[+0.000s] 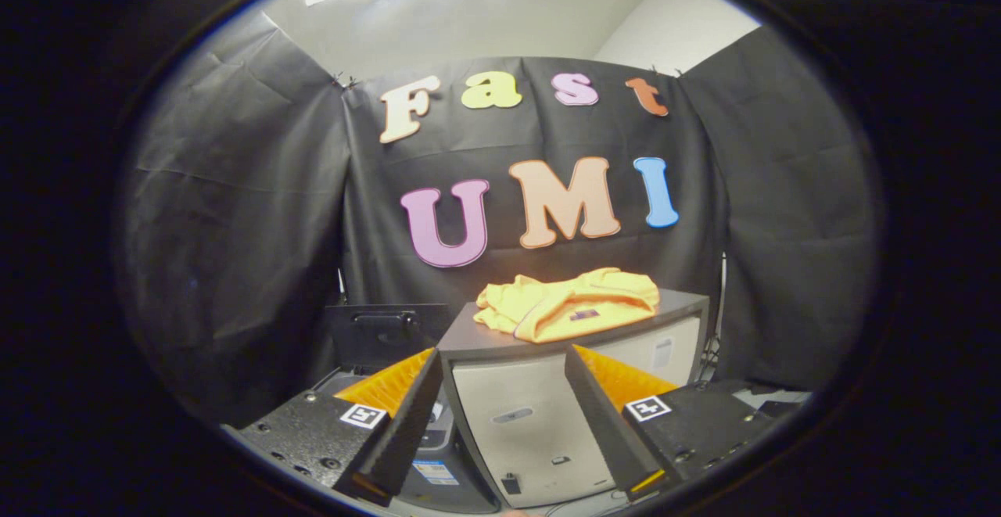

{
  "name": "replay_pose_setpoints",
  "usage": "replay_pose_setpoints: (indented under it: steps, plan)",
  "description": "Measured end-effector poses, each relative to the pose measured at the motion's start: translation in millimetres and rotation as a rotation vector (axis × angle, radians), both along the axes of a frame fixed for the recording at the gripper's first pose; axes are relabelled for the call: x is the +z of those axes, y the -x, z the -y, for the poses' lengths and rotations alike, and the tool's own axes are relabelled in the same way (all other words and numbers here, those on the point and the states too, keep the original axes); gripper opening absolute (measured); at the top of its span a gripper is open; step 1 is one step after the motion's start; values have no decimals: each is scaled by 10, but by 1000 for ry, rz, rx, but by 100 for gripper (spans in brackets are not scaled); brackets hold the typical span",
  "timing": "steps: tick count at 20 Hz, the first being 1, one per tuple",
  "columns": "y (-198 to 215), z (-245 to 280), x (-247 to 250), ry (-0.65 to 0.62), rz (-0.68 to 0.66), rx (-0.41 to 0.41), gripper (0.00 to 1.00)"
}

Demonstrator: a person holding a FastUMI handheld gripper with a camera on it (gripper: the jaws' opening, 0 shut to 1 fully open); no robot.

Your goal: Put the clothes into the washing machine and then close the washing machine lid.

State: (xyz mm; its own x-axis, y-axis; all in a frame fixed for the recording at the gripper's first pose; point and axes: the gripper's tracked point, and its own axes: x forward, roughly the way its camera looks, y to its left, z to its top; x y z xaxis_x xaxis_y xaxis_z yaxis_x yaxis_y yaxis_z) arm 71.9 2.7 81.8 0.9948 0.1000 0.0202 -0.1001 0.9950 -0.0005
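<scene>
One yellow garment (569, 303) atop cabinet (516, 415); hand-held gripper (503, 362) agape, empty.

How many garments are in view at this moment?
1: a yellow-orange garment lies crumpled on top of the grey cabinet, beyond the open, empty tongs. Others may be hidden elsewhere.

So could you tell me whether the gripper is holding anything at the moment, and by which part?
Nothing is held. The gripper has its jaws open, and the yellow garment lies beyond them on the cabinet.
</scene>
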Motion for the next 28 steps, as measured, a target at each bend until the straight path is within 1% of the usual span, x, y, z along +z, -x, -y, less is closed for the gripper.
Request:
replay_pose_setpoints:
  steps: [2,4,7,11,13,15,18,22,25,26,28]
  plan:
    - [-181,2,194,10,3,21,96]
    - [-377,60,337,7,2,20,96]
    - [-740,232,526,48,-18,-15,96]
    - [-1232,355,606,90,-91,-40,96]
    - [-1511,403,565,112,-133,-54,96]
    - [-1761,490,392,143,-204,-78,96]
    - [-2086,681,195,178,-275,-152,98]
    - [-2474,776,-19,200,-382,-191,99]
    - [-2643,859,-222,218,-473,-200,99]
    - [-2636,869,-299,213,-505,-198,99]
    - [-2688,890,-434,175,-526,-200,99]
